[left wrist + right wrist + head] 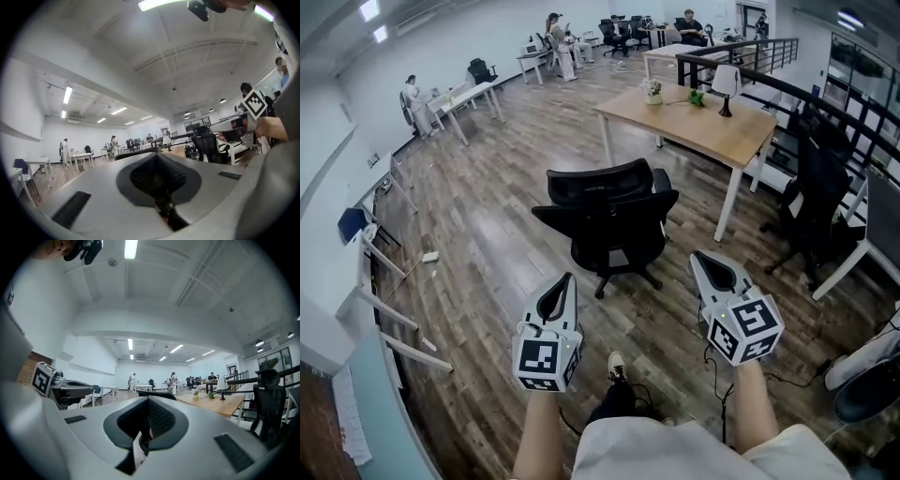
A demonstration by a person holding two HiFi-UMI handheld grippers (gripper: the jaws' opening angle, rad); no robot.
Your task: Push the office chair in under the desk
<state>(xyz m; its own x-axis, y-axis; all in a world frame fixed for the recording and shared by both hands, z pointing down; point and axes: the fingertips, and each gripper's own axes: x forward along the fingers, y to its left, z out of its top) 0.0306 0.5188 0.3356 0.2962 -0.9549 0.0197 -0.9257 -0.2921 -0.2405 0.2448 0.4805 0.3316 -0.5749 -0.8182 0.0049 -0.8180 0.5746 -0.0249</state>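
Note:
A black mesh office chair (609,220) stands on the wood floor with its back toward me. It sits a short way out from the near corner of a wooden desk (694,127) with white legs. My left gripper (569,278) points at the chair from behind its left side, jaws shut and empty. My right gripper (697,256) is level with the chair's right side, also shut and empty. Neither touches the chair. In the left gripper view the chair's top edge (136,153) shows just over the closed jaws. The right gripper view shows the chair's top edge (159,394) and the desk (220,405).
A table lamp (727,82) and small potted plants (652,91) stand on the desk. A second black chair (816,187) and a white desk (862,248) are at the right, with a black railing (750,66) behind. White tables line the left wall (389,262). People sit far back.

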